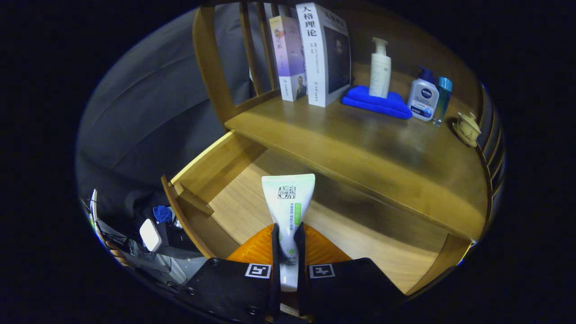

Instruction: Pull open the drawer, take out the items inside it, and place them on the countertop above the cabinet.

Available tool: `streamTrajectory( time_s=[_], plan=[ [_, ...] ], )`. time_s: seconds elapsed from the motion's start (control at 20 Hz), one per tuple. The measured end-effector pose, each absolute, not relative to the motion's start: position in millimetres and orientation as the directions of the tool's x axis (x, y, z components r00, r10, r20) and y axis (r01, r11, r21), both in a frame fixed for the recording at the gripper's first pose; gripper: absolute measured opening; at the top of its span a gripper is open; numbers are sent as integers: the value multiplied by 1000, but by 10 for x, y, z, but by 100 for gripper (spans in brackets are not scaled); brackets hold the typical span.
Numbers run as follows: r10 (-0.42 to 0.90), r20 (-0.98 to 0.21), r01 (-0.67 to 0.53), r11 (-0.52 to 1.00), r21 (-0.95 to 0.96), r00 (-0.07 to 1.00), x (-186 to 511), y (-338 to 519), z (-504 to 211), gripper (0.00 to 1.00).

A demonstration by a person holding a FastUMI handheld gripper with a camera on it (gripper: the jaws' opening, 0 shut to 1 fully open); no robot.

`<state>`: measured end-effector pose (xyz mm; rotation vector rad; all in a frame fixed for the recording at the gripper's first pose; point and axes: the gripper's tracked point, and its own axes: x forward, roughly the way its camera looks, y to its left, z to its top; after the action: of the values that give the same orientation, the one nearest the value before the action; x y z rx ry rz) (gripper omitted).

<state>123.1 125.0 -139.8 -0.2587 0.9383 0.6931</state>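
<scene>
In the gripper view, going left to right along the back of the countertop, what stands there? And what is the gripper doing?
Two upright books → white pump bottle on a folded blue cloth → white-and-blue pump bottle → slim teal bottle → small cup. The gripper is shut on a white tube over the open drawer.

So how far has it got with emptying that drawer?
The drawer is already pulled open under the countertop. Right now the gripper is shut on a white tube, holding it above the drawer floor, both fingers pressing its sides. What's left is to set the tube on the countertop, perhaps on the bare wood in front of the books and bottles. I see nothing else in the visible part of the drawer.
</scene>
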Motion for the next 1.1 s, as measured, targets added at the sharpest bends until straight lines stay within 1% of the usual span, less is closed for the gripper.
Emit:
streamTrajectory(
  time_s=[0.3, 0.45, 0.6, 0.7, 0.9, 1.1],
  plan=[
    [505, -751, -672, 732, 112, 425, 1240, 1370, -1079, 17],
    [511, -710, -655, 750, 92, 485, 1405, 1353, -849, 17],
    [501, -671, -606, 790, 97, 546, 1659, 1293, -628, 16],
    [460, -662, -560, 825, 73, 592, 1904, 1163, -514, 16],
    [353, -673, -457, 889, 24, 650, 2291, 954, -467, 17],
    [258, -687, -344, 939, 12, 679, 2632, 830, -590, 16]
  ],
)
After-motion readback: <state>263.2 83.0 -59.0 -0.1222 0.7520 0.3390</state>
